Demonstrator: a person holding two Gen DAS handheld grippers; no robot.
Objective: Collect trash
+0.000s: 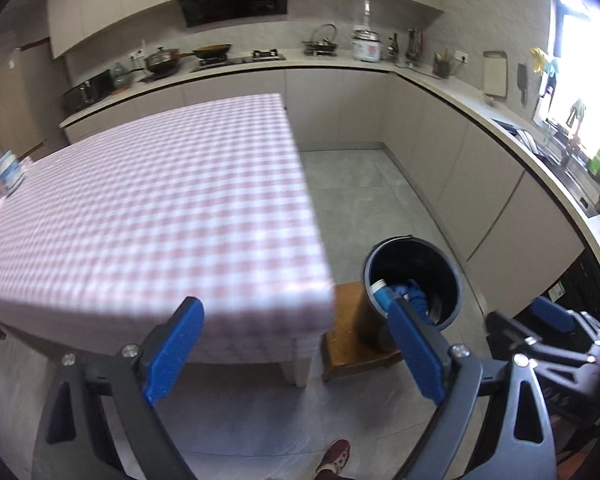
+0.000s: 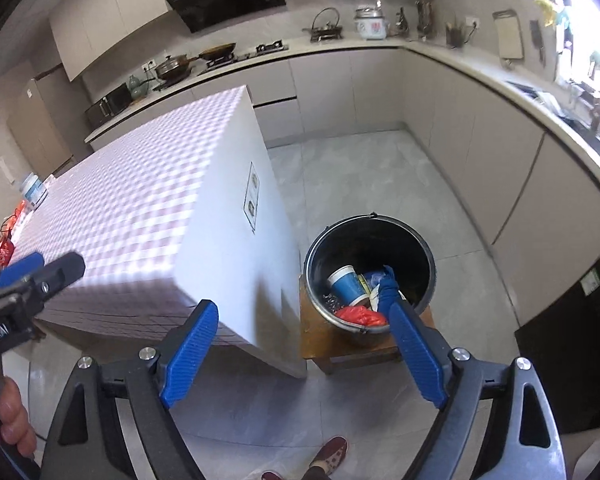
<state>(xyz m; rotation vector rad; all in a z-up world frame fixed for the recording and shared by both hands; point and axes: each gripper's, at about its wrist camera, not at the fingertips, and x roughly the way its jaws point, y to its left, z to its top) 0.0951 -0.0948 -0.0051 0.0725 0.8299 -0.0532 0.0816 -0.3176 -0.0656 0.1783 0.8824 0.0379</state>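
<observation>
A black bucket [image 2: 430, 264] stands on a low wooden stool [image 2: 312, 340] beside the table. Inside it lie a blue-and-white paper cup [image 2: 346, 284], a red plastic bag [image 2: 360, 316] and a crumpled blue piece [image 2: 388, 284]. My right gripper [image 2: 302, 308] hangs above and in front of the bucket, open, with nothing between its blue pads. In the left wrist view the same bucket [image 1: 456, 280] sits behind the right finger of my left gripper [image 1: 294, 306], which is open and empty over the table's near corner. On the table's far left stand a white-and-blue jar [image 1: 8, 172] and red packets [image 2: 4, 252].
The table [image 1: 160, 200] wears a pink-and-white checked cloth. Grey tiled floor runs between it and the L-shaped kitchen counter [image 1: 440, 84] with stove, pots and sink. A person's hand [image 2: 12, 420] holds the left gripper, and a slippered foot [image 2: 328, 452] stands below.
</observation>
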